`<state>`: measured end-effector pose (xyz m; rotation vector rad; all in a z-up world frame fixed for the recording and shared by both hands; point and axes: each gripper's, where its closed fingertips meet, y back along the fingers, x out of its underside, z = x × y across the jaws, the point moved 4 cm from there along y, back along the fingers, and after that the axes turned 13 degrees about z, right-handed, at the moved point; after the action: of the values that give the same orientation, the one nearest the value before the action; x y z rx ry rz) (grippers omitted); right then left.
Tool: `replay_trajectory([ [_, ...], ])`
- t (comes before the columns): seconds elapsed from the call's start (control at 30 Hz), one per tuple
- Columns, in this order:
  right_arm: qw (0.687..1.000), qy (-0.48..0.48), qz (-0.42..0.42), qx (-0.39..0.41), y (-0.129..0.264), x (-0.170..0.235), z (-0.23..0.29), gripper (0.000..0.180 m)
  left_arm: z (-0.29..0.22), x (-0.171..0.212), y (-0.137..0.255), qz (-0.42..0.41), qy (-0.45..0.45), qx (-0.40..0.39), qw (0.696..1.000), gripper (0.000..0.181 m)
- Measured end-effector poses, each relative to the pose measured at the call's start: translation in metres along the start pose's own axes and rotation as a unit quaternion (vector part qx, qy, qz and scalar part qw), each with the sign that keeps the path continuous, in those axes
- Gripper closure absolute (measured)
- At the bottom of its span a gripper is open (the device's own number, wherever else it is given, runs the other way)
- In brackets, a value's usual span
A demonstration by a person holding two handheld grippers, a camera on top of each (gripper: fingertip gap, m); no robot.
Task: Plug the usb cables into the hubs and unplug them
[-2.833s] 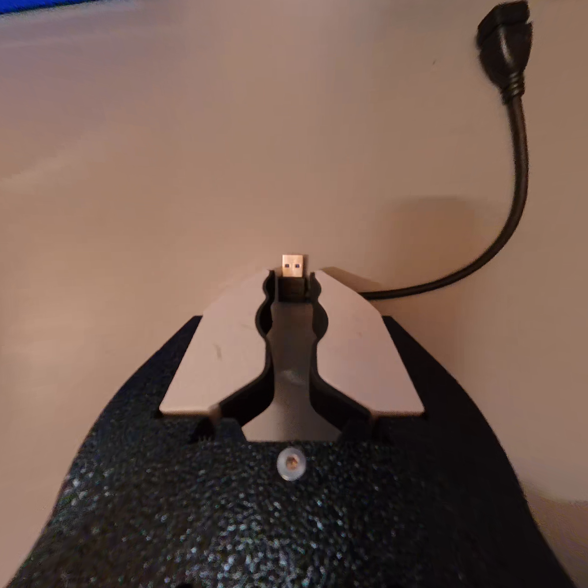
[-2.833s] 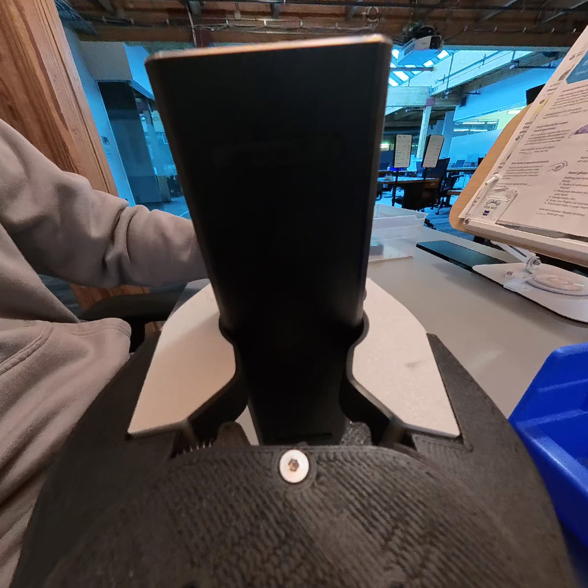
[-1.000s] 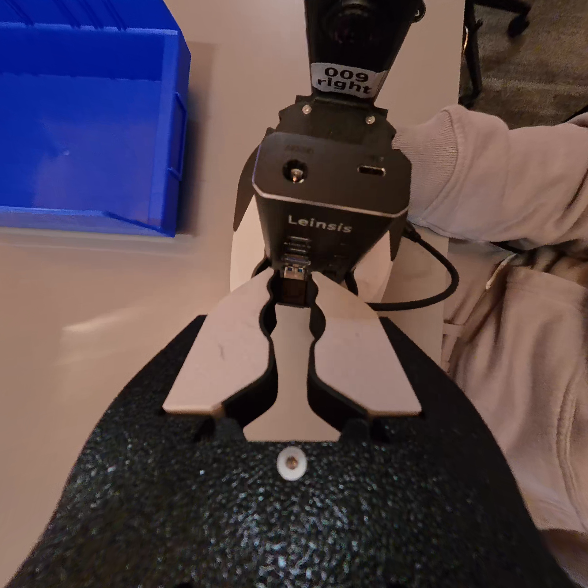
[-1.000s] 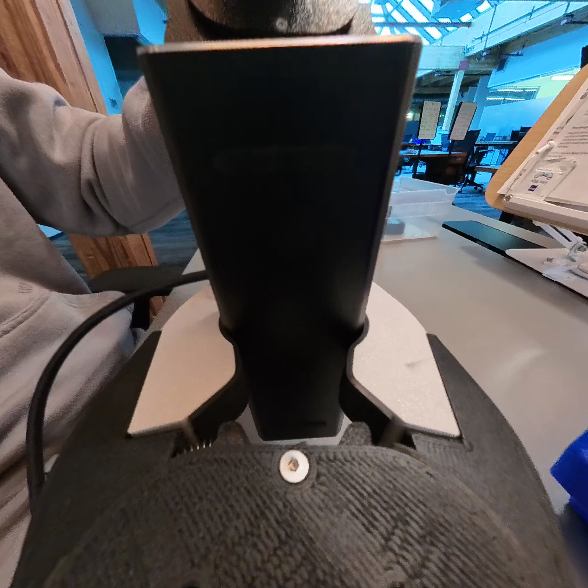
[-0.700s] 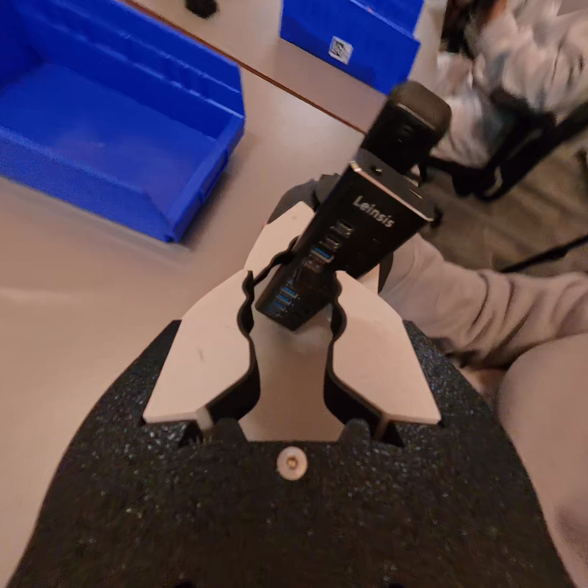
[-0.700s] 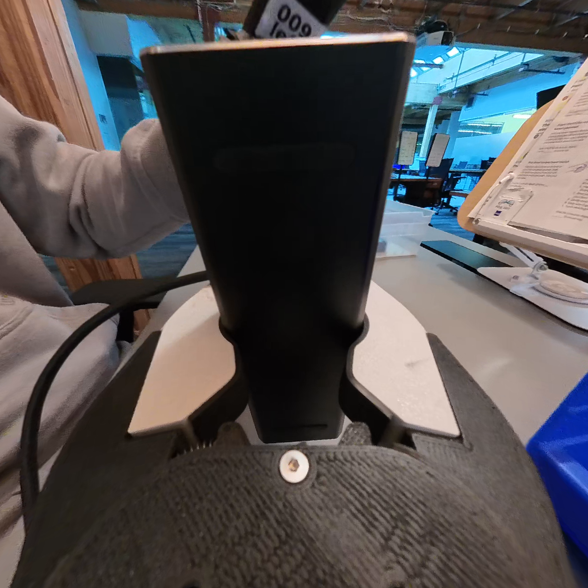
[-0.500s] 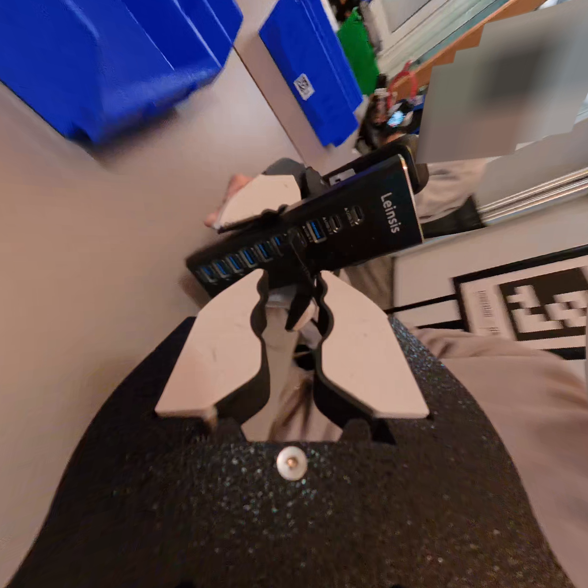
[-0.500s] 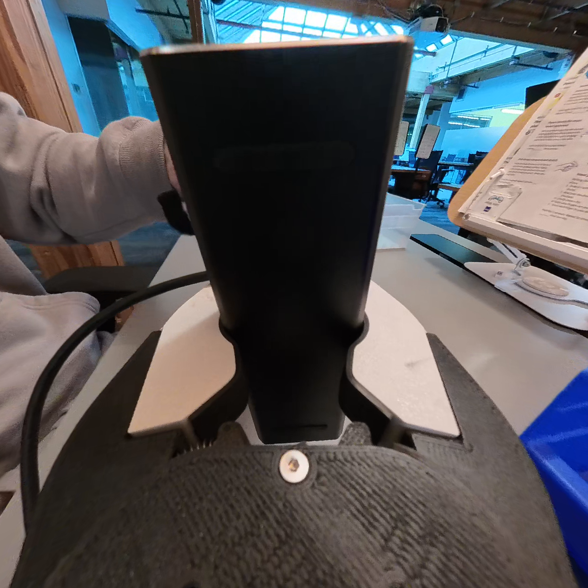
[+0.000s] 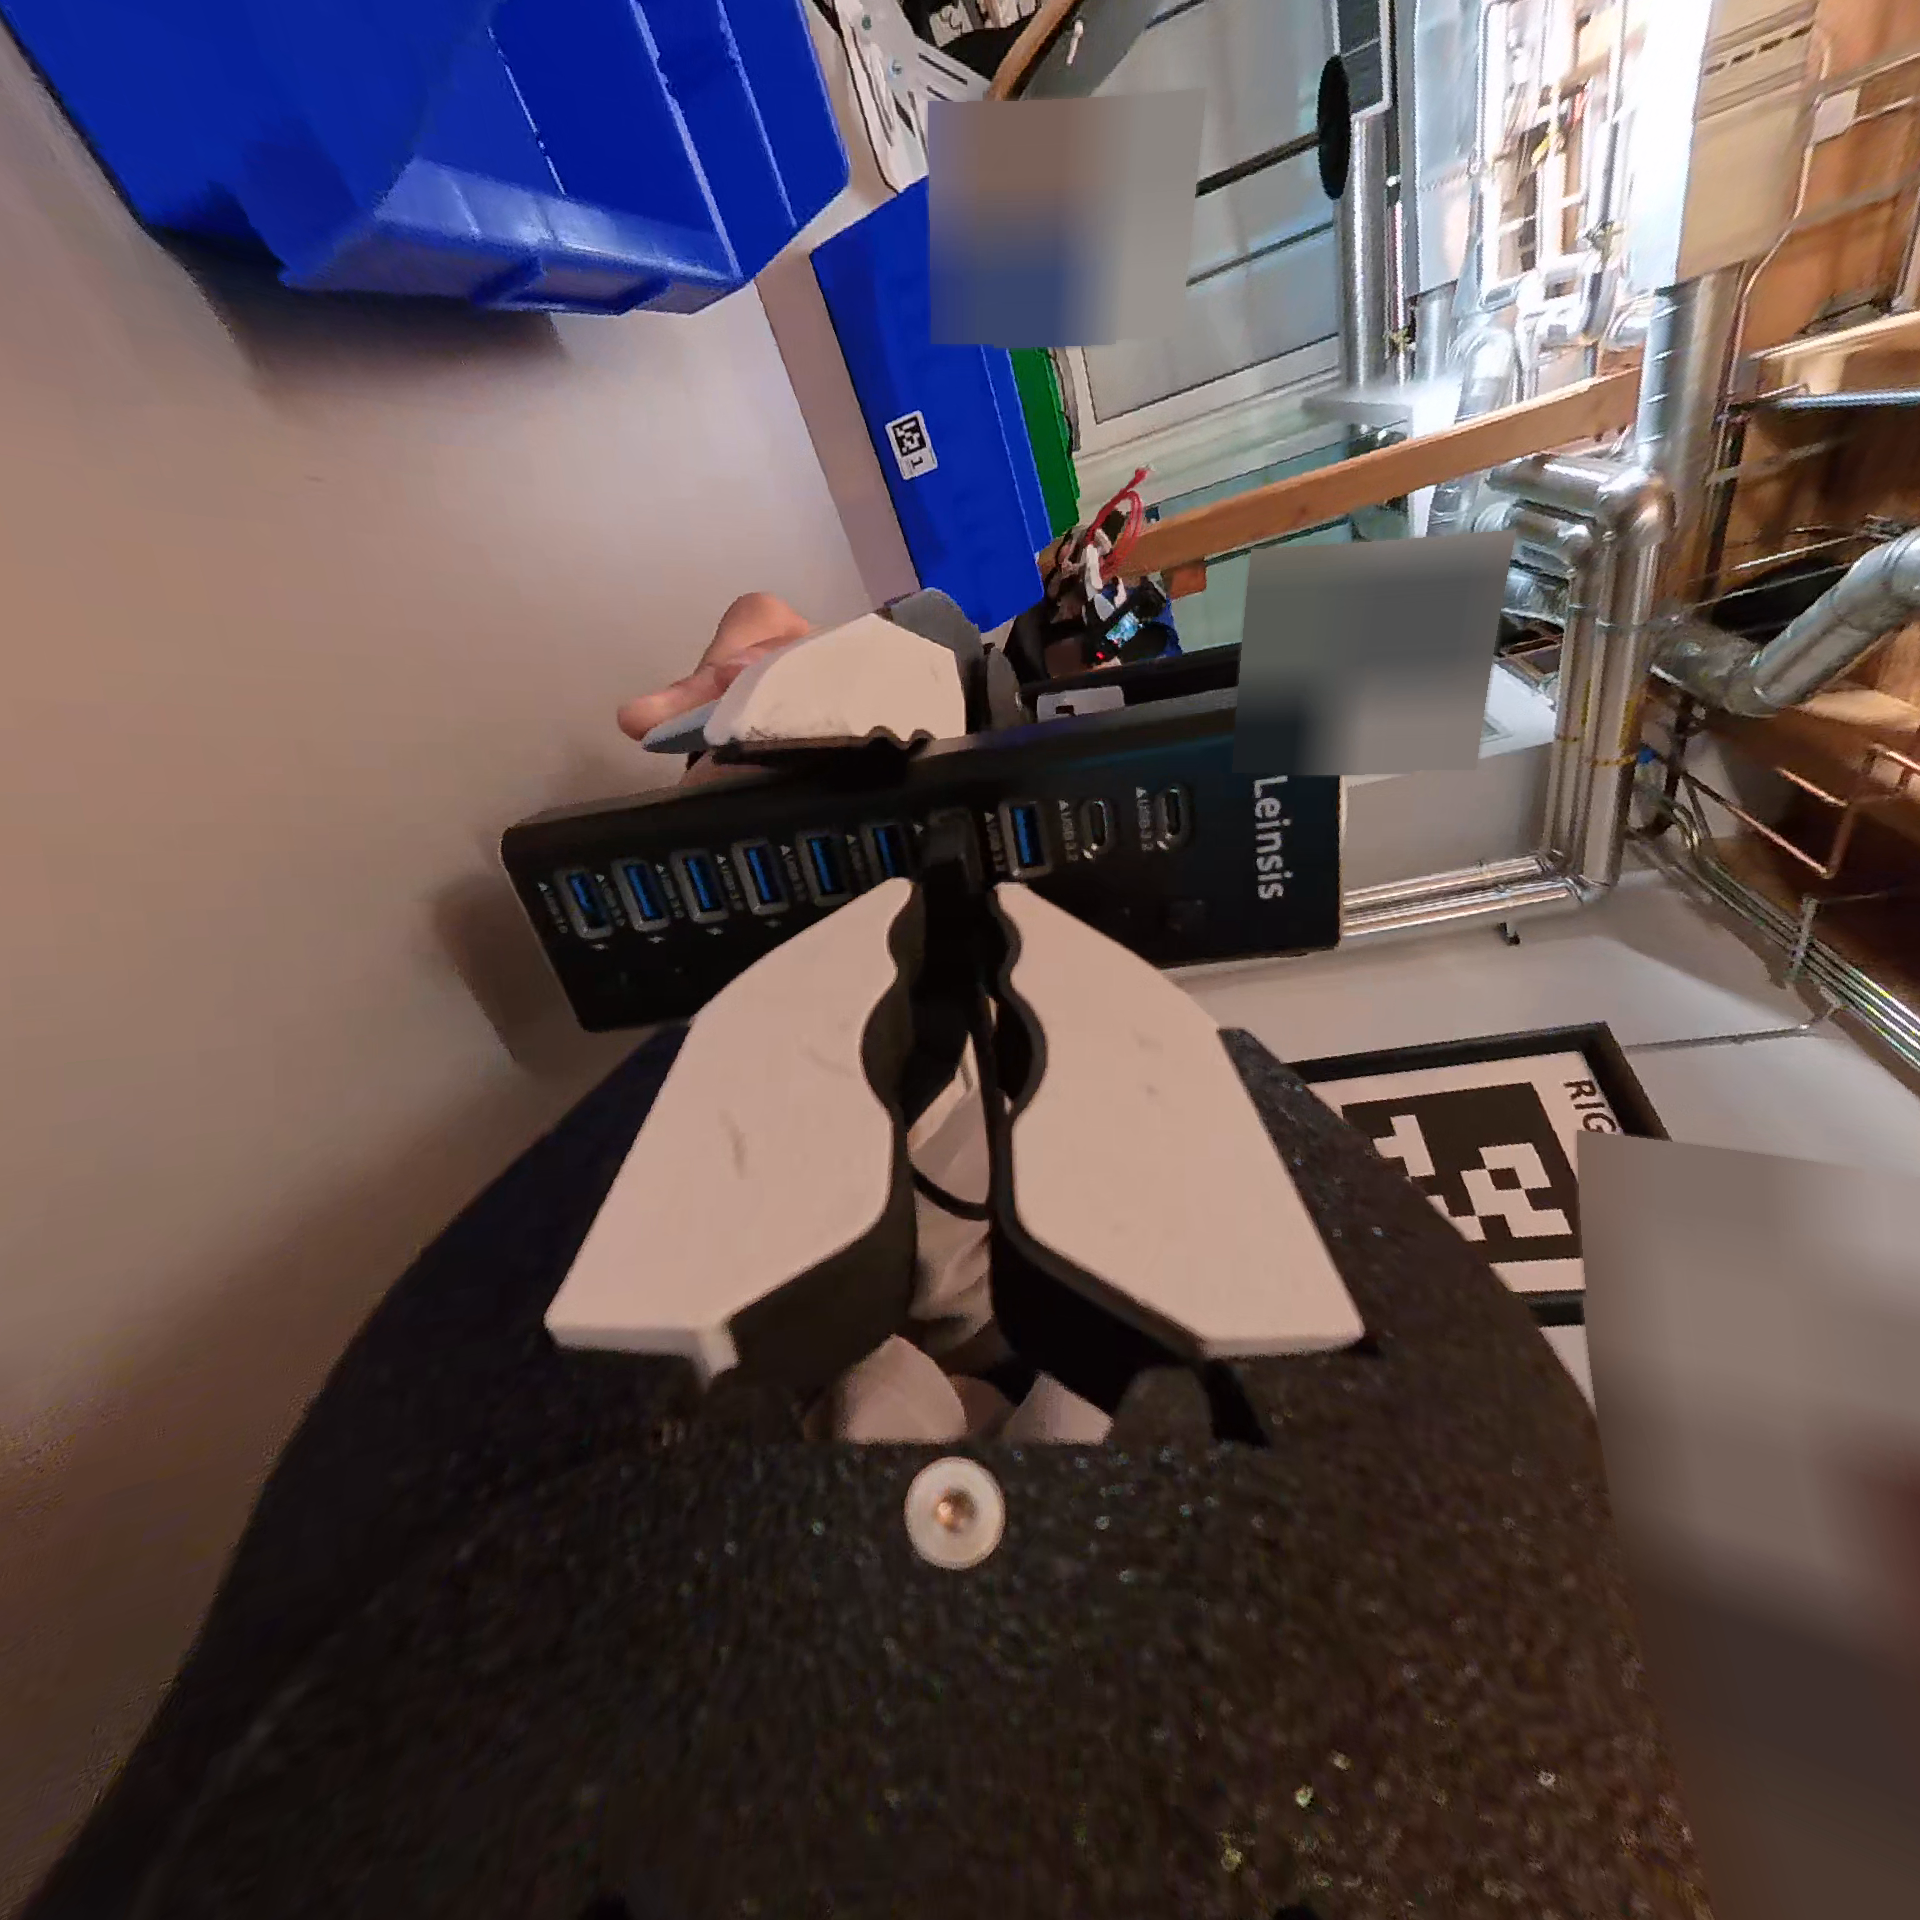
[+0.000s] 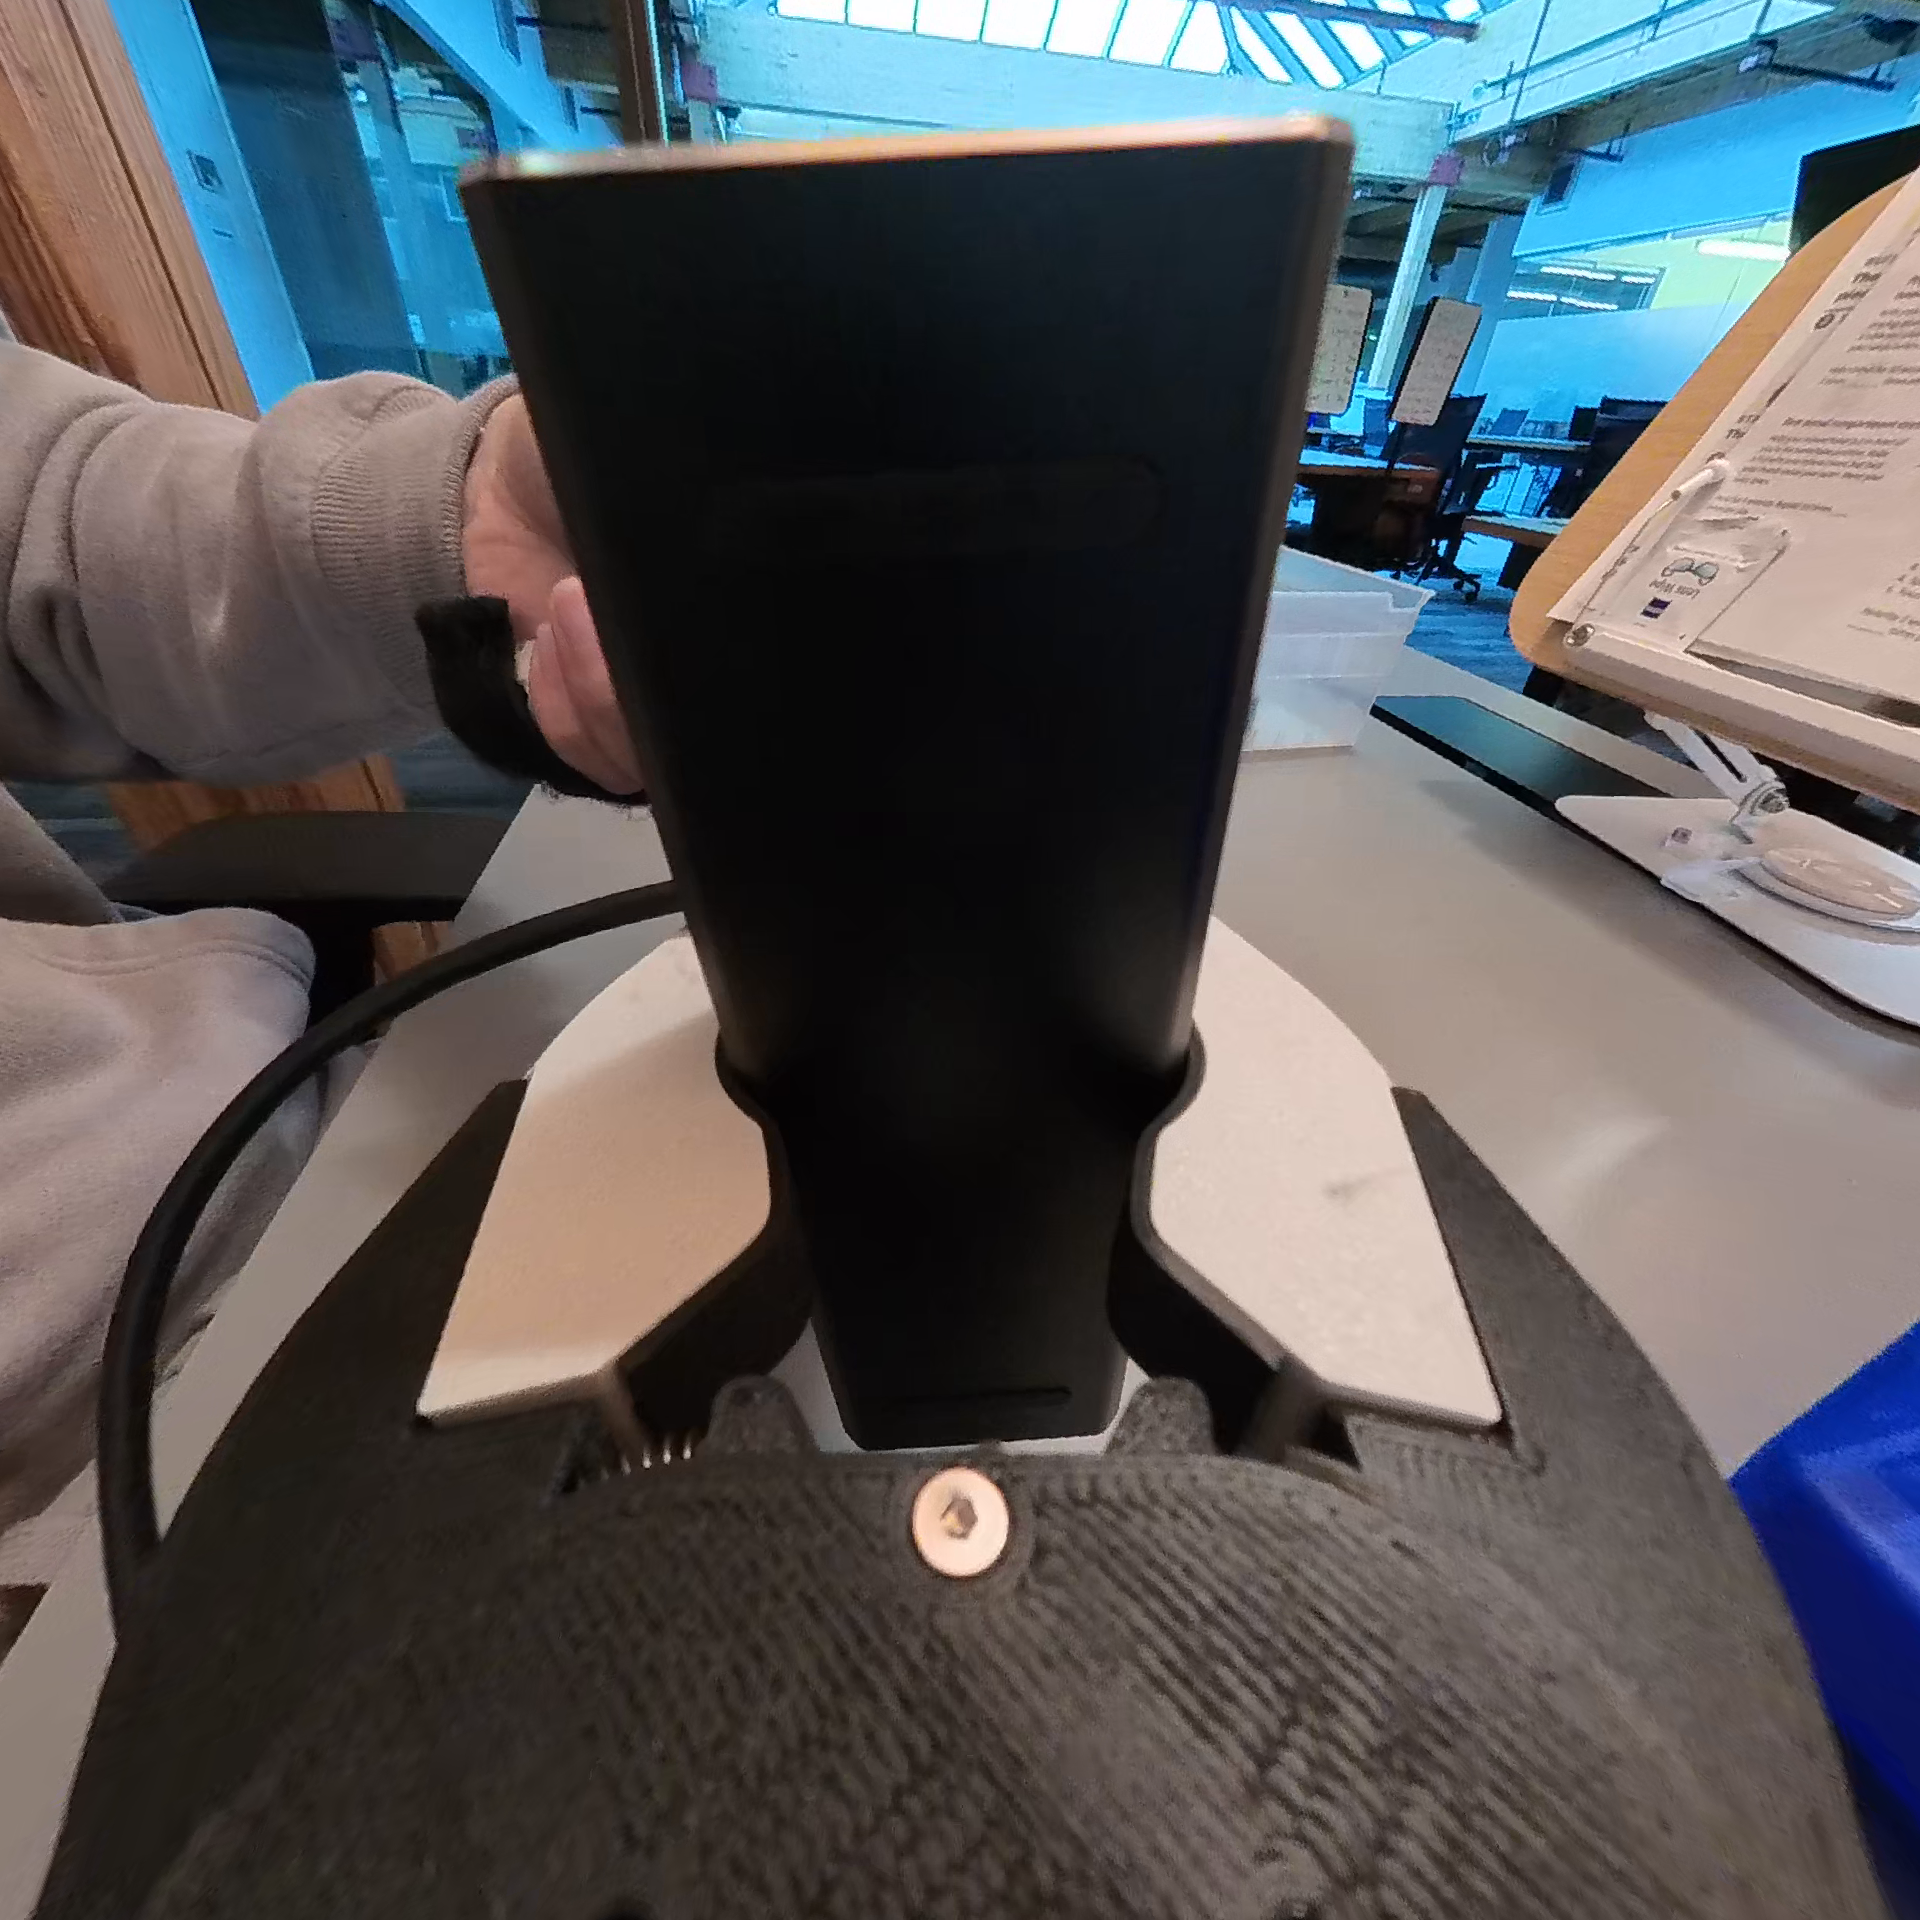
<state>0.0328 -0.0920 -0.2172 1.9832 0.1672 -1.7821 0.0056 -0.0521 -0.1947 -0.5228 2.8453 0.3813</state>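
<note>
Black hub (image 9: 1143, 883) held off table, clamped by right gripper (image 10: 961, 1091) at one end. Left gripper (image 9: 951, 904) pinching usb plug (image 9: 951, 842) seated in port row; plug axis square to hub's length.

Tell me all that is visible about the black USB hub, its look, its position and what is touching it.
The black USB hub is a long, flat bar with a smooth, metal-looking shell. Its port face shows a row of blue-tongued USB sockets and two small oval ones near the printed end. The right gripper clamps it by its lower end, off the table. A black cable plug sits in one socket, between the left gripper's fingertips.
</note>
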Motion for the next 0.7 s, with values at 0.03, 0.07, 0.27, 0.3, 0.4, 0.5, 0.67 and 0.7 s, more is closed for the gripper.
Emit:
replay_trajectory([
  [0.03,1.000,0.000,0.003,0.002,-0.001,0.001,0.000,0.106,0.001,0.000,0.000,-0.003,0.002,0.001,1.000,0.171],
  [0.07,1.000,0.000,0.008,0.002,-0.001,0.002,-0.001,0.106,0.002,0.000,0.000,-0.007,0.003,-0.002,1.000,0.171],
  [0.27,1.000,-0.002,0.005,-0.011,-0.002,0.001,0.003,0.106,0.000,0.000,-0.003,-0.013,-0.010,-0.002,1.000,0.171],
  [0.3,1.000,0.000,0.009,-0.009,-0.004,0.001,0.004,0.106,0.000,0.000,-0.003,-0.010,-0.009,-0.009,1.000,0.171],
  [0.4,1.000,0.007,0.019,-0.009,-0.008,0.002,0.006,0.106,-0.001,0.001,-0.002,0.014,-0.018,-0.036,0.999,0.171],
  [0.5,0.999,0.016,0.039,-0.005,-0.011,0.004,0.006,0.106,0.000,0.003,0.000,0.029,-0.030,-0.071,0.997,0.171],
  [0.67,0.998,0.013,0.053,0.000,-0.012,0.009,0.004,0.106,0.005,0.002,-0.003,0.005,-0.020,-0.065,0.998,0.171],
  [0.7,0.998,0.015,0.055,0.004,-0.012,0.010,0.004,0.106,0.006,0.002,-0.003,-0.004,-0.015,-0.059,0.998,0.171],
])
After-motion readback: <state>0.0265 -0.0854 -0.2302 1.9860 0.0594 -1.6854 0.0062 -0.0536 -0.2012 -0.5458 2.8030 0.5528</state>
